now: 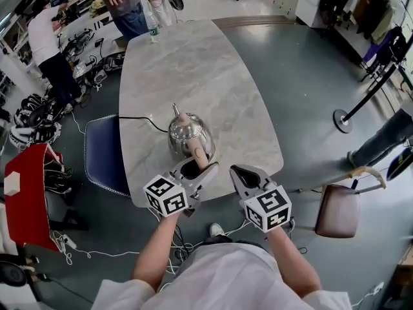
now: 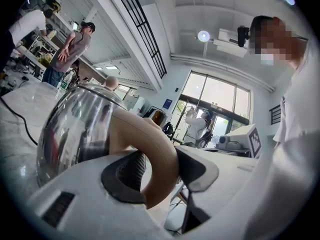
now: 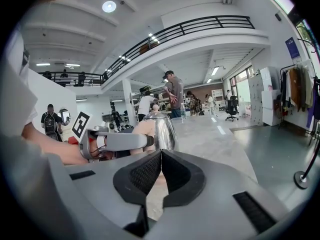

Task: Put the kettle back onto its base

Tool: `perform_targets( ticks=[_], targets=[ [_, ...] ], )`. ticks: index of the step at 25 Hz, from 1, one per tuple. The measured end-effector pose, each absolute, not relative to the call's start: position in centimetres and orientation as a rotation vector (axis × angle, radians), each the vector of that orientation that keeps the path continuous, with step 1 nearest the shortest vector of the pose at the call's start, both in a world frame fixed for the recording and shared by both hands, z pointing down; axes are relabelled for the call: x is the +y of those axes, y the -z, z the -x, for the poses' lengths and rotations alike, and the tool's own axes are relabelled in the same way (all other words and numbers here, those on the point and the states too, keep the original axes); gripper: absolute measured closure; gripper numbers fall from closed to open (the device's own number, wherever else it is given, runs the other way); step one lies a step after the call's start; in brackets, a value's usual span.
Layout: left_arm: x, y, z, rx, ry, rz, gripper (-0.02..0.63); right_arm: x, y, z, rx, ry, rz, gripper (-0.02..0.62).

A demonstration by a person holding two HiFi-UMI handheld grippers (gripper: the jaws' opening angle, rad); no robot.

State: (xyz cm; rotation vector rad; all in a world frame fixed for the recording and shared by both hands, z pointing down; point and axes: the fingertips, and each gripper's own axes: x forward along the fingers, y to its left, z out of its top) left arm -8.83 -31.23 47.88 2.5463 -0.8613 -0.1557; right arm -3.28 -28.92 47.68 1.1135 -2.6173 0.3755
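A shiny steel kettle (image 1: 190, 134) with a tan handle (image 1: 197, 152) stands near the front edge of the grey marble table (image 1: 193, 70). A black cord (image 1: 139, 118) runs across the table to its foot. The base itself is hidden under the kettle. My left gripper (image 1: 195, 168) is shut on the handle (image 2: 155, 154), one dark pad on each side, with the kettle body (image 2: 75, 129) just ahead. My right gripper (image 1: 242, 173) hovers to the kettle's right, apart from it. Its pads meet with nothing between them (image 3: 161, 169), and the kettle (image 3: 160, 129) shows beyond.
A blue chair (image 1: 103, 150) stands at the table's left side and a brown chair (image 1: 339, 208) at the front right. A water bottle (image 1: 153, 31) sits at the far end, where people (image 1: 126, 5) stand. A stanchion (image 1: 345, 118) is off to the right.
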Motion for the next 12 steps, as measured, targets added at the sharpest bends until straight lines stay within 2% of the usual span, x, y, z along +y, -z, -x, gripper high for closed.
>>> perform_targets(
  ticks=[12],
  targets=[
    [-32.1, -48.72, 8.49, -0.863, 0.113, -2.549, 0.422, -28.49, -48.07, 3.57, -2.612, -0.39, -1.104, 0.591]
  ],
)
